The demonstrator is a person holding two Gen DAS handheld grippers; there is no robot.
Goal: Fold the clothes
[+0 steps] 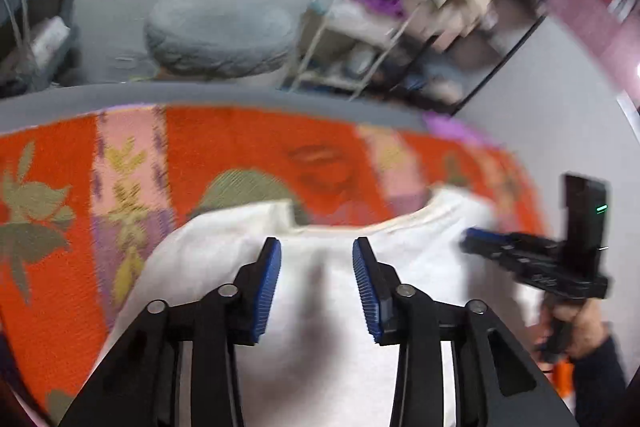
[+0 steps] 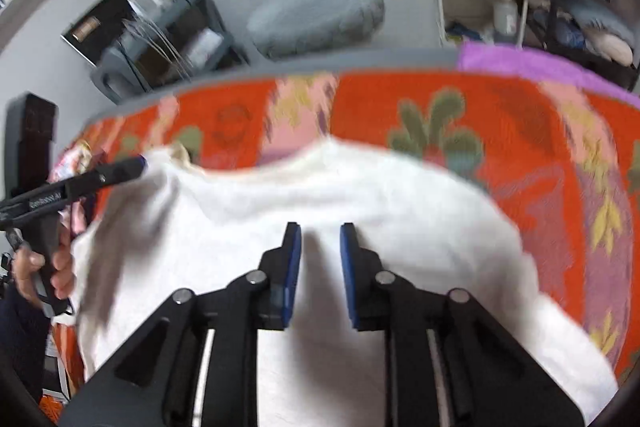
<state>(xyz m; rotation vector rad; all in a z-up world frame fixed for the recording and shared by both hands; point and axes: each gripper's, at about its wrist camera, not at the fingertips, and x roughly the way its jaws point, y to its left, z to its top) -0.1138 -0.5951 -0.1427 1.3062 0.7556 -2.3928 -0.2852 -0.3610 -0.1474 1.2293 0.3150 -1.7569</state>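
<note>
- Orange floral cloth covers the table; your white T-shirt lies spread on it, under both tools.
- White T-shirt: soft, light, limp, likely to sag and crease. Pinch it at shoulder seams or hem corners.
- Neckline points away from you; long axis probably runs toward you.
- Left tool: jaws wide apart, nothing held.
- Right tool: narrower gap, nothing held.
</note>
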